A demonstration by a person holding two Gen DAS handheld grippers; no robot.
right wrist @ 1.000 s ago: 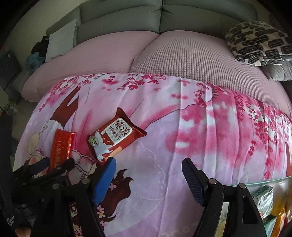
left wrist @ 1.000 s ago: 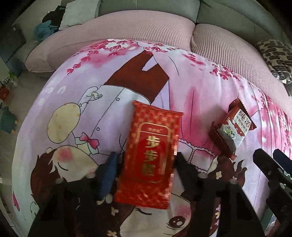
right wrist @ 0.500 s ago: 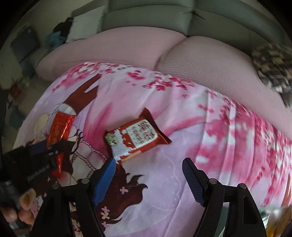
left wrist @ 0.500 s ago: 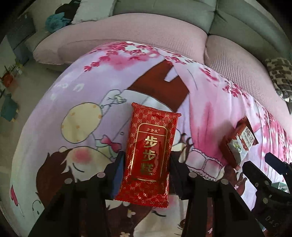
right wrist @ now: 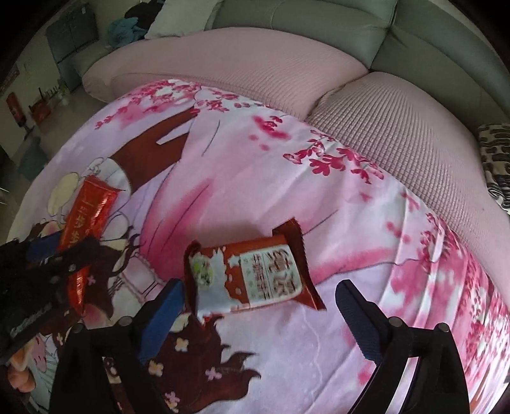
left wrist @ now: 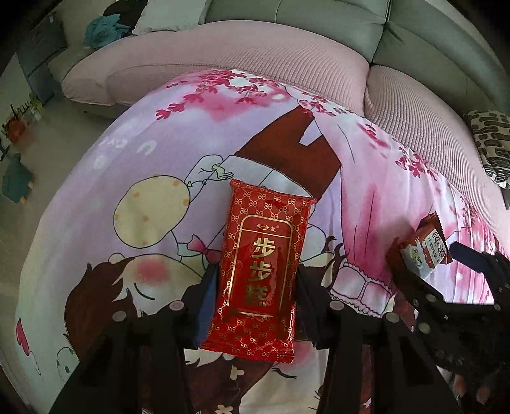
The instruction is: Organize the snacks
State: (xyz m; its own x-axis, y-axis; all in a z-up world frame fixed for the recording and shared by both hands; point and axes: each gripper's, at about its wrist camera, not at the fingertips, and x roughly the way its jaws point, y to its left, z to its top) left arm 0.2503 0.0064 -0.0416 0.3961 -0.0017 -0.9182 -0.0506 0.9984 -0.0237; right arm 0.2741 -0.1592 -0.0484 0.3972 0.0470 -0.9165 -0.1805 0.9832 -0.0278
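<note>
Both of the 2 wrist cameras look steeply down along their fingers, close over the cartoon blanket [left wrist: 159, 133], with the sofa [left wrist: 287, 19] at 12 o'clock. The left view centres the red packet [left wrist: 259, 270]; the right view sees it at 9 o'clock. Both share the brown-and-white packet [right wrist: 255, 277], at 3 o'clock in the left view.

Left gripper [left wrist: 255, 297] angled steeply downward, jaws drawn in against both long edges of the red packet [left wrist: 259, 267], blue pad on one side, dark pad on the other, packet standing lengthwise between them. Right gripper [right wrist: 259, 313] also tilted steeply downward, jaws opening, spread wide, blue pads well apart; brown-and-white packet [right wrist: 251, 277] lying just ahead of and partly between the jaws, untouched by either pad as far as can be seen.
</note>
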